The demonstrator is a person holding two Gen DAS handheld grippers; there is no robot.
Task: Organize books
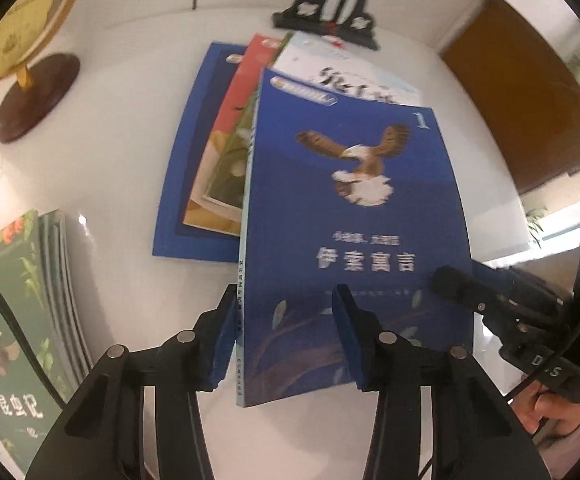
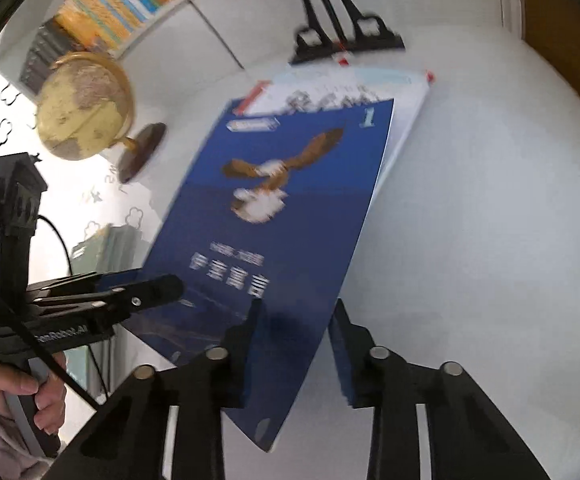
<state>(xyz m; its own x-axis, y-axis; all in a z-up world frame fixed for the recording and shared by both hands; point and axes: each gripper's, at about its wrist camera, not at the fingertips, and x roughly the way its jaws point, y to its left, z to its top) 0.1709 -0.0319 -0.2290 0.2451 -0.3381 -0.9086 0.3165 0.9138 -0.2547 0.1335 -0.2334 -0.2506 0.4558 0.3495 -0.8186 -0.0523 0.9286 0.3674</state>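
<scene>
The blue eagle-cover book (image 1: 354,216) lies tilted atop a fanned pile of books (image 1: 209,152) on the white table (image 1: 121,80). The left gripper (image 1: 285,336) straddles its spine edge, fingers parted; the right gripper (image 2: 294,344) likewise spans its right edge, unclenched.

Globe (image 1: 17,20), black stand (image 1: 330,20), white table (image 1: 121,128)

I note bright, even light, glare on the white desk (image 1: 121,168), motion blur throughout, and heavy fisheye-edge distortion.

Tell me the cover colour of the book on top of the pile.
Deep blue, with a brown-and-white eagle and white lettering on the top book; clearest in the left wrist view.
</scene>
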